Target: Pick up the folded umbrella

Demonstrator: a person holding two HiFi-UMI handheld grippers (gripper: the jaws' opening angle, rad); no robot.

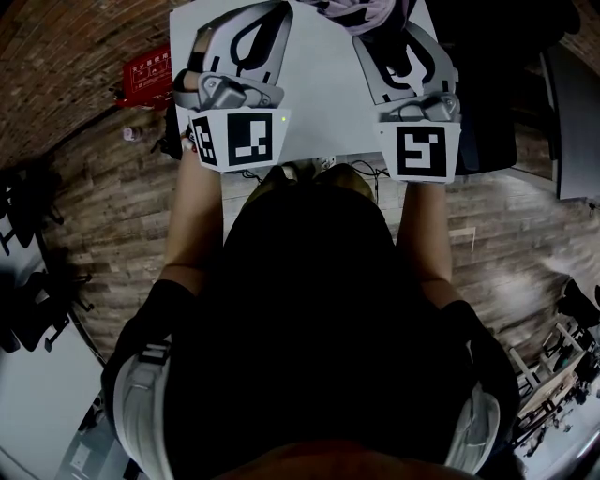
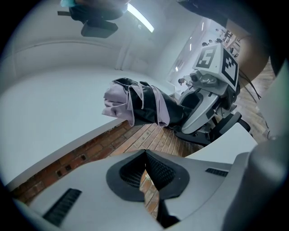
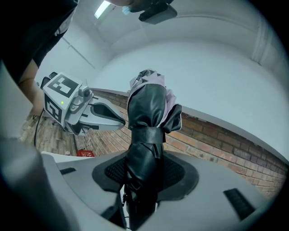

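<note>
The folded umbrella [image 3: 146, 117], black with lilac panels and a strap round its middle, sticks out level from my right gripper [image 3: 144, 169], which is shut on its handle end. In the left gripper view the umbrella [image 2: 135, 106] hangs past the edge of the white table [image 2: 54, 113], with the right gripper [image 2: 183, 110] behind it. My left gripper [image 2: 145, 155] is off to the side, apart from the umbrella, pads together with nothing between them. In the head view both grippers hover over the table [image 1: 319, 84], and only the umbrella's tip [image 1: 361, 11] shows at the top edge.
A red box [image 1: 148, 75] lies on the wooden floor left of the table. Dark furniture [image 1: 497, 75] stands at the right of the table. A brick wall runs below the table edge [image 3: 216, 135].
</note>
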